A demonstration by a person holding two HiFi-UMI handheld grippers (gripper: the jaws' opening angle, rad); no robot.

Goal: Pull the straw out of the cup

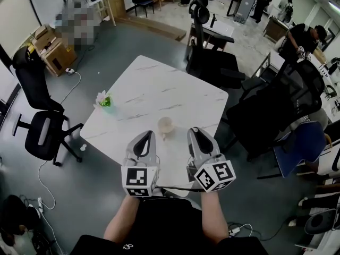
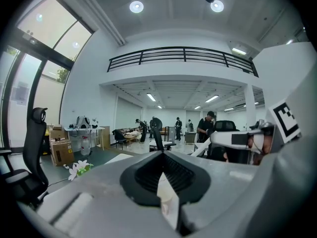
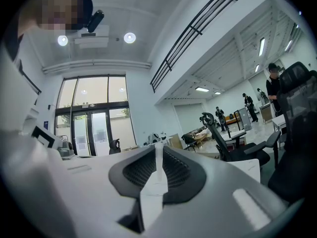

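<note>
A small pale cup (image 1: 166,125) stands on the white marble table (image 1: 159,89) near its front edge. I cannot make out a straw in it from the head view. My left gripper (image 1: 149,135) is just left of and nearer than the cup, and my right gripper (image 1: 193,131) is just right of it; neither touches it. In the left gripper view the left gripper (image 2: 161,156) has its jaws together with nothing between them. The right gripper (image 3: 158,147) is likewise shut and empty in its own view. Both gripper cameras tilt up at the room, so the cup is hidden there.
A small potted white flower (image 1: 104,99) sits at the table's left edge. Black office chairs stand to the left (image 1: 40,126), at the far side (image 1: 210,57) and at the right (image 1: 276,110). Cardboard boxes (image 1: 53,52) and several people are farther off.
</note>
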